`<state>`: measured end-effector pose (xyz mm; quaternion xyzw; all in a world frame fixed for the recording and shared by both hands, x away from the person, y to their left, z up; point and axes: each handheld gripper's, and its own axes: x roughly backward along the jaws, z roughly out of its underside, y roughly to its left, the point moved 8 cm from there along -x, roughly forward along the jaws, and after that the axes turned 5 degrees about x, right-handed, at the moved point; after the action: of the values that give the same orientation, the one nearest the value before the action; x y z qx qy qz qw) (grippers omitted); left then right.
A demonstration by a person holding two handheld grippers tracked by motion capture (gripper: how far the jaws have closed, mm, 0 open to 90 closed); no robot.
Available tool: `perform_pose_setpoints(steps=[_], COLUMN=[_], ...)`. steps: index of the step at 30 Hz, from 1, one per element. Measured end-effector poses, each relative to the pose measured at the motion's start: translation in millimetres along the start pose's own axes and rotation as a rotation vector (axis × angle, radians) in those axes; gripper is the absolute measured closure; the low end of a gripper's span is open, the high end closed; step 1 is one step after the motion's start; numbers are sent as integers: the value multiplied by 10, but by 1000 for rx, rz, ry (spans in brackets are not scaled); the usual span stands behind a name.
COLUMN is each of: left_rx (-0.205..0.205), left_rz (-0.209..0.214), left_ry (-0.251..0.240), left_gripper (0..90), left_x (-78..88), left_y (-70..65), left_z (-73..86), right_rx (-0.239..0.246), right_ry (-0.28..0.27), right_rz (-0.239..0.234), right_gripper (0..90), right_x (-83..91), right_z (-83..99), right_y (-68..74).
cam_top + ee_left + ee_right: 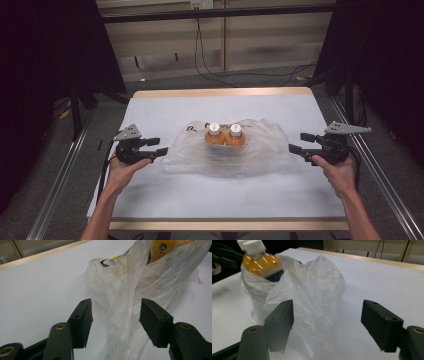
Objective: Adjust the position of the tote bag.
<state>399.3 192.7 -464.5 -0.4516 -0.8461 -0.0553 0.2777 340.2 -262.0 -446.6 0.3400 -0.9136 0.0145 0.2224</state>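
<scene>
Bottles (224,134) with orange contents stand upright mid-table inside a slumped clear plastic bag (260,145). Left tongs (156,146) and right tongs (298,142) sit at opposite bag edges, both wide open, gripping nothing, film between their jaws, probably to lift both sides together.

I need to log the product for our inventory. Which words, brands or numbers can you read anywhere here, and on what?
None can be read.
Bottle label: yellow with a round dark emblem, print too blurred behind the plastic bag.
Bottle caps: plain white.
</scene>
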Motion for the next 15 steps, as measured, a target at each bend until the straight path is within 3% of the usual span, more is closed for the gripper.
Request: perform_pose_setpoints(steps=[3, 4, 7, 9, 12, 14, 15], left_rx=[1, -5, -28, -50, -54, -55, -55], left_rz=[9, 13, 20, 41, 53, 101, 101], left_ry=[-3, -2, -6, 11, 13, 15, 15], left_gripper=[460, 489, 516, 566, 598, 631, 632], left_x=[-26, -36, -82, -157, -221, -323, -323], left_y=[-53, -76, -153, -221, -269, -339, -339], left_z=[-37, -55, -117, -171, -216, -283, -283], right_rx=[14, 30, 54, 75, 100, 114, 114], right_ry=[-6, -28, -28, -16, 10, 9, 9], right_rz=[-11, -42, -62, -100, -118, -118, -118], right_gripper=[318, 386, 465, 559, 637, 679, 679], right_x=[-17, -42, -80, -172, -291, -360, -360], right_z=[-47, -140, -211, -276, -311, -362, -362], right_y=[58, 162, 251, 359, 413, 438, 438])
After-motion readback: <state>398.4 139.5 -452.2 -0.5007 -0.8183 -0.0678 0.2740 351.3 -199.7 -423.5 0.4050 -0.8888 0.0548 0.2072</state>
